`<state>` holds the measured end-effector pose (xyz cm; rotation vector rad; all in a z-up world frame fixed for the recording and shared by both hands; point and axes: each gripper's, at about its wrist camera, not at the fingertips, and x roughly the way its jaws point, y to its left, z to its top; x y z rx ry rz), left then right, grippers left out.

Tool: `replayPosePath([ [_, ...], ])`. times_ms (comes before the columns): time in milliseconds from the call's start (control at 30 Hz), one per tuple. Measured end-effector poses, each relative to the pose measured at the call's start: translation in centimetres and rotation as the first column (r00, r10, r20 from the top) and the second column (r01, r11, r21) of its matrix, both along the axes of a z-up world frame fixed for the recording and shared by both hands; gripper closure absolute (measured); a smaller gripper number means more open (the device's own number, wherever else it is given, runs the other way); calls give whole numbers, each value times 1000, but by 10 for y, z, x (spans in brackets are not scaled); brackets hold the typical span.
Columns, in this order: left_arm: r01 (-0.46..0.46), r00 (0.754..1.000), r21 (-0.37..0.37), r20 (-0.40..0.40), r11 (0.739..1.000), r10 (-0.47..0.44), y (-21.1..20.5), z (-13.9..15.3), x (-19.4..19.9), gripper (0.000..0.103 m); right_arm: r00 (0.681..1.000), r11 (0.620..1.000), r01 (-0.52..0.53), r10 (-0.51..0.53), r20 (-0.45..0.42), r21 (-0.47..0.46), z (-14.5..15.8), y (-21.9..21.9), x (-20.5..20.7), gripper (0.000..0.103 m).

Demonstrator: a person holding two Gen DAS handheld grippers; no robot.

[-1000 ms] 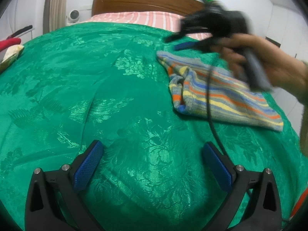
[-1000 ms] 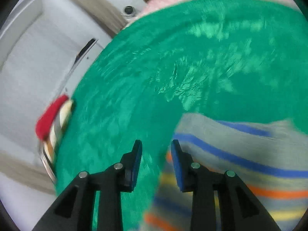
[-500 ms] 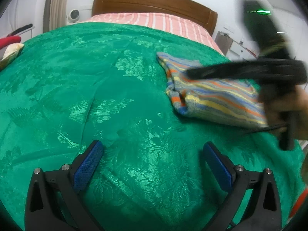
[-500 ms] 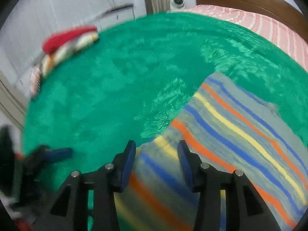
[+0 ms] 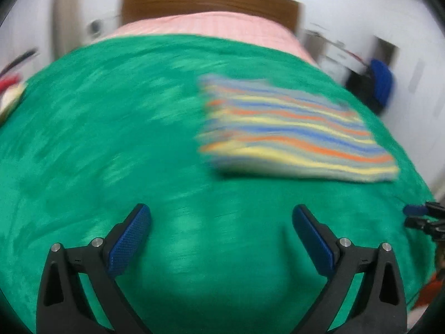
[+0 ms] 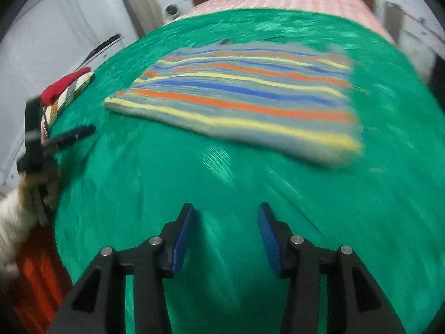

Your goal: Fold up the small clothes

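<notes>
Striped garment (image 6: 244,97) folded flat on green bedspread (image 6: 222,183), stripes lengthwise left-right; both tongs (image 5: 221,222) (image 6: 225,217) open, empty.

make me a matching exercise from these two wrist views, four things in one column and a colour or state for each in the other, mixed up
Things:
1. bedspread
2. folded garment
3. left gripper
4. headboard

Colour or state:
A. brown wood
B. striped blue, orange and yellow
C. green
D. fingers apart, holding nothing

Pairs: 1-C, 2-B, 3-D, 4-A
</notes>
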<state>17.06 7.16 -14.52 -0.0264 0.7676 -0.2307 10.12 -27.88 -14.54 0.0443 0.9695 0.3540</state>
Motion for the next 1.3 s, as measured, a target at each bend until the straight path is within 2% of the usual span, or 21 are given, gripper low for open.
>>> replayPosePath([
  [100, 212, 977, 87, 11, 973, -213, -91, 17, 2, 2, 993, 994, 100, -102, 56, 36, 6, -40, -32, 55],
  [200, 426, 902, 177, -5, 887, -432, -195, 17, 5, 2, 962, 960, 230, -249, 115, 159, 8, -84, -50, 55],
  [233, 488, 869, 211, -27, 847, -494, -232, 10, 8, 8, 954, 950, 253, -277, 117, 183, 7, -90, -51, 55],
  [267, 522, 848, 244, -49, 817, -527, -261, 2, 13, 18, 943, 935, 280, -310, 118, 218, 8, -98, -52, 55],
  [333, 556, 827, 304, -111, 773, -552, -310, -19, 26, 28, 926, 910, 312, -355, 128, 271, 10, -112, -55, 55],
  [400, 547, 831, 364, -130, 754, -540, -339, -36, 41, 29, 919, 902, 316, -368, 142, 294, 15, -122, -56, 55],
  [433, 535, 836, 380, -107, 755, -538, -347, -39, 45, 40, 920, 902, 310, -364, 143, 301, 18, -124, -52, 53],
  [467, 517, 847, 379, -93, 768, -524, -350, -38, 49, 70, 926, 904, 297, -351, 138, 308, 22, -128, -46, 52],
  [500, 492, 861, 386, -84, 780, -501, -351, -36, 51, 86, 936, 909, 277, -328, 127, 311, 26, -136, -33, 51],
  [533, 471, 874, 370, -69, 801, -482, -348, -33, 52, 90, 942, 911, 265, -315, 118, 316, 30, -134, -22, 50],
  [600, 476, 875, 295, -63, 829, -480, -337, -29, 54, 92, 963, 904, 220, -262, 68, 367, 35, -149, 18, 49],
  [733, 500, 861, 237, -30, 833, -508, -323, -19, 43, 92, 987, 873, 157, -155, -42, 461, 21, -154, 125, 49],
  [800, 504, 859, 222, -27, 835, -512, -320, -17, 42, 92, 978, 828, 199, -133, -161, 524, -5, -151, 182, 49],
  [867, 507, 859, 183, -31, 842, -510, -314, -16, 45, 92, 955, 757, 280, -156, -254, 590, -34, -149, 226, 49],
  [900, 506, 861, 153, -33, 849, -508, -309, -14, 47, 92, 949, 730, 301, -165, -269, 614, -42, -147, 236, 58],
  [933, 497, 867, 106, -31, 861, -497, -299, -8, 49, 93, 947, 717, 310, -177, -268, 624, -45, -143, 246, 86],
  [967, 480, 877, 64, -20, 875, -480, -288, -3, 50, 93, 945, 740, 324, -218, -245, 589, -41, -136, 252, 95],
  [1033, 422, 906, -51, 4, 905, -422, -254, 15, 53, 93, 953, 766, 303, -233, -194, 567, -23, -122, 255, 95],
  [1133, 320, 947, -189, 31, 928, -320, -185, 39, 51, 93, 983, 819, 186, -161, -93, 542, 23, -75, 263, 95],
  [1200, 264, 964, -228, 32, 937, -264, -148, 46, 50, 93, 996, 851, 91, -78, -46, 518, 50, -28, 273, 95],
  [1300, 150, 988, -276, 1, 949, -156, -86, 46, 52, 93, 1000, 876, -16, 27, -15, 482, 70, 53, 290, 95],
])
